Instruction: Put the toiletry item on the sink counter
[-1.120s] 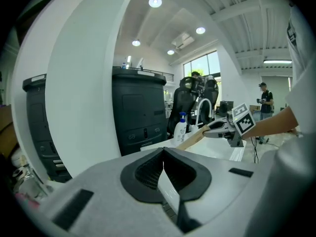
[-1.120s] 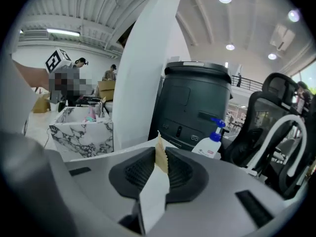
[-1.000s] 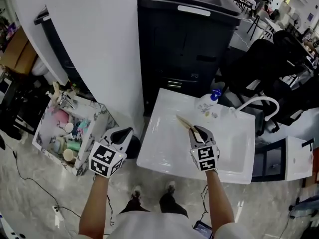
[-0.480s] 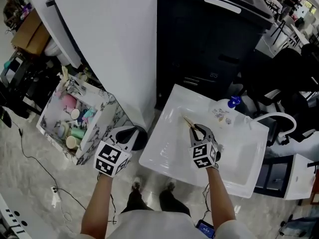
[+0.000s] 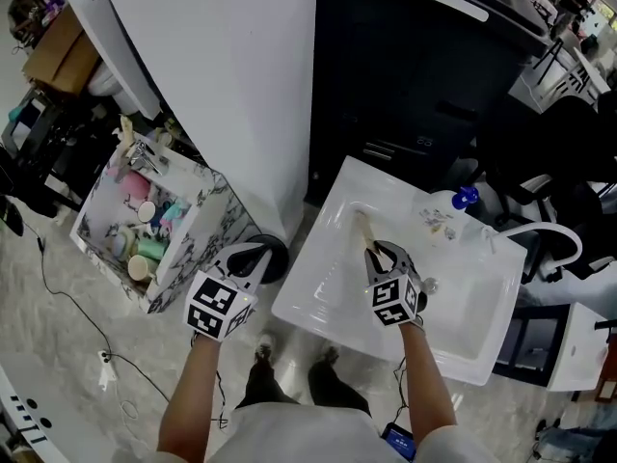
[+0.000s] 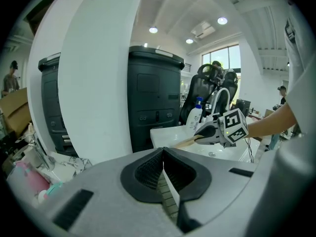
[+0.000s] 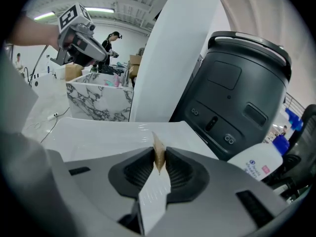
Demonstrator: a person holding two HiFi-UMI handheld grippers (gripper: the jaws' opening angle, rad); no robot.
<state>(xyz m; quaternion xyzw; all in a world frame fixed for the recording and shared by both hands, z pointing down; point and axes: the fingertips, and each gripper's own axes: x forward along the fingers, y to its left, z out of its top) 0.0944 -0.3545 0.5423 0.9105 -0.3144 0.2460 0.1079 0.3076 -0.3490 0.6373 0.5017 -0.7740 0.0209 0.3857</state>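
A thin, flat, pale wooden toiletry stick [image 5: 364, 228] pokes forward from my right gripper [image 5: 382, 256], over the back left part of the white sink [image 5: 310, 309]. In the right gripper view the stick [image 7: 159, 152] stands edge-on between the two pads, which touch it while the jaws are opening. My left gripper [image 5: 247, 258] hangs left of the sink, over the floor. Its jaws meet with nothing between them [image 6: 163, 158]. From the left gripper view, the right gripper [image 6: 216, 132] and the stick [image 6: 185, 142] show above the sink.
A white pump bottle [image 5: 442, 215] with a blue cap stands at the sink's back edge, near a white curved faucet [image 5: 551, 235]. A marbled box [image 5: 198, 228] holding several toiletries sits on the floor at left. A white pillar [image 5: 231, 85] and a black cabinet [image 5: 424, 85] stand behind.
The right gripper has carried the stick a little toward the sink's back left part. The left gripper keeps its place beside the sink. The head camera has shifted.
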